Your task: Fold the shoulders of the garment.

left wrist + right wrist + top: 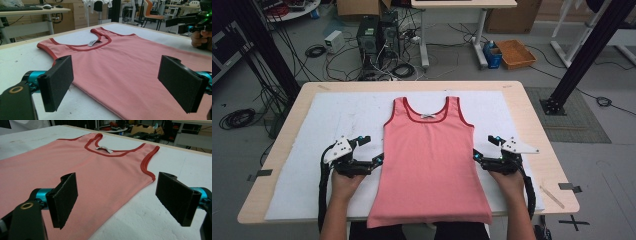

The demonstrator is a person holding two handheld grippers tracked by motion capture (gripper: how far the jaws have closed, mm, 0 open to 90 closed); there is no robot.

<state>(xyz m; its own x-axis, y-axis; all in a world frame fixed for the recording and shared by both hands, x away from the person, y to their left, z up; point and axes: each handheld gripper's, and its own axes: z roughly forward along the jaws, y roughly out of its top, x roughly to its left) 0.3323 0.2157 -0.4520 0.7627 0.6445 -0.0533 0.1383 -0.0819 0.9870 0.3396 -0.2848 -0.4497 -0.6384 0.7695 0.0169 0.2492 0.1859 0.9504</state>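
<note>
Jaws on my left gripper and right gripper are standing wide apart, gripping nothing. I am flanking the pink tank top, lying flat on the counter. Next, I judge, each must pinch a side seam.

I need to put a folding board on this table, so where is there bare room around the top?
Free: the white padded mat left of the pink sleeveless top with red trim, and the mat strip right of it. Crowded: the top's side edges, where the left gripper and right gripper wait open.
</note>
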